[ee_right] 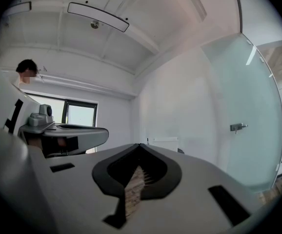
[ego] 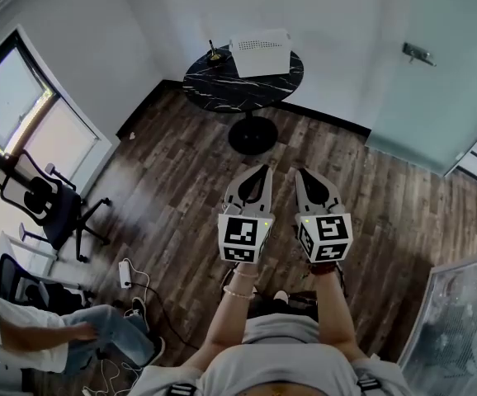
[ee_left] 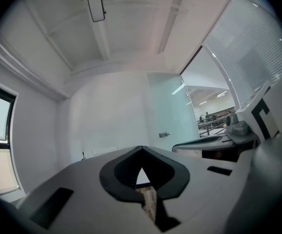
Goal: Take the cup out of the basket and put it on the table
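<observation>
The left gripper [ego: 265, 170] and the right gripper [ego: 299, 172] were held level and side by side in front of the person holding them, close together but not touching; both pointed across the wooden floor [ego: 172, 180] towards a round black table [ego: 222, 85]. In each gripper's own view the two jaws met at the tips with nothing between them (only a strip of floor showed through the gap behind the tips); both tools were thus closed and empty.

The white basket [ego: 261, 54] stood on the far part of the table top, near the wall; the cup could not be made out in any view, so whether it lay inside could not be told. A small dark object [ego: 214, 54] stood on the table just left of the basket. Both grippers were well apart from the table, with floor between them and its pedestal.

To the left a window [ego: 16, 97] let in bright light; a black office chair [ego: 44, 200] stood below it; nearer, a white power strip [ego: 125, 273] lay on the floor with its cables; a seated person [ego: 73, 337] showed at the lower left corner. To the right stood a frosted glass door [ego: 436, 97] with a metal handle [ego: 417, 53].
</observation>
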